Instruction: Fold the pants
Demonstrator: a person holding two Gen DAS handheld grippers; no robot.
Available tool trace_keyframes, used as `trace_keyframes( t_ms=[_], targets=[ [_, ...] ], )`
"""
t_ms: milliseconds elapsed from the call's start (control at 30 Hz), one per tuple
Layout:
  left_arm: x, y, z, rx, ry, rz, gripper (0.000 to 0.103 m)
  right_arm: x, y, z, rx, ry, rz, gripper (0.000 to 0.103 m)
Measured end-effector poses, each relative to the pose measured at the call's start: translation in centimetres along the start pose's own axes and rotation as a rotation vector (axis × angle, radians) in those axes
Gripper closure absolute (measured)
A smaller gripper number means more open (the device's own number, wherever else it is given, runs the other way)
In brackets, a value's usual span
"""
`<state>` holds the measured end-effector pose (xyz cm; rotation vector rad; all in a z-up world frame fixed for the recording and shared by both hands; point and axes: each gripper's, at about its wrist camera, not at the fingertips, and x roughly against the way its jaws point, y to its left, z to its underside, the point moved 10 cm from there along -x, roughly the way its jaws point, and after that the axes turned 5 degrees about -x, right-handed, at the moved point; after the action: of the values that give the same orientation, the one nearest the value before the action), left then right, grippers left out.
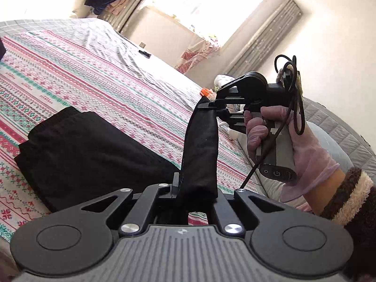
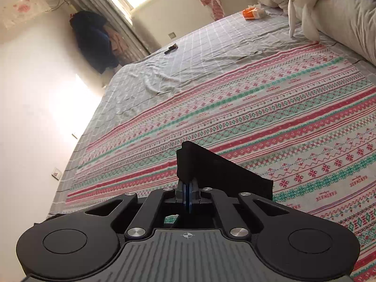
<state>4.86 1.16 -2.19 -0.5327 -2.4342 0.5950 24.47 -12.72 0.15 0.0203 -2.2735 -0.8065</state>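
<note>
We hold one end of a pair of black fabric pants [image 1: 94,150] off a bed spread with a red, green and white patterned sheet [image 1: 70,70], a gripper in each hand. The left gripper [image 1: 175,185] is nearly closed on a thick fold of the dark cloth, which rises from its fingers as a taut band to the right gripper [image 1: 208,103], up and ahead of it. That gripper, held by a hand in a thin pale glove [image 1: 270,141], is pinched shut on the band's far end; its own camera shows its blue pads pressed together with a stiff corner of black cloth standing just above them. The rest of the garment lies in a broad dark heap on the sheet, to the left of the left gripper and below it.

The step in hand, as we judge it, is carrying this lifted end over the heap to make a fold. To do it well we should keep both grips firm and the span between them stretched, so the edge stays straight. The two hands ought to travel together, at equal height, and lower the edge squarely onto the lying part, matching its outline. Only once the cloth rests flat should we let the jaws part. A slack or twisted span would likely leave a crooked crease.
</note>
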Motion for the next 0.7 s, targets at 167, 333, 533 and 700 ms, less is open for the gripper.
trace_keyframes(
  t_ms=[167,333,533,700],
  targets=[
    [0.5,5.2,-1.4,0.124,-0.001,-0.08,0.078,-4.5,5.1,2.8,0.049,0.037,-0.001,0.101],
    [1.0,10.0,-2.0,0.222,-0.006,-0.16,0.078,-8.6,8.9,5.4,0.081,0.075,-0.004,0.101],
    [1.1,14.2,-1.9,0.277,0.034,-0.269,0.072,-11.8,10.7,7.9,0.089,0.109,0.026,0.099],
    [1.1,15.7,-1.4,0.249,0.066,-0.35,0.057,-12.5,10.8,8.7,0.096,0.137,0.028,0.088]
  ],
)
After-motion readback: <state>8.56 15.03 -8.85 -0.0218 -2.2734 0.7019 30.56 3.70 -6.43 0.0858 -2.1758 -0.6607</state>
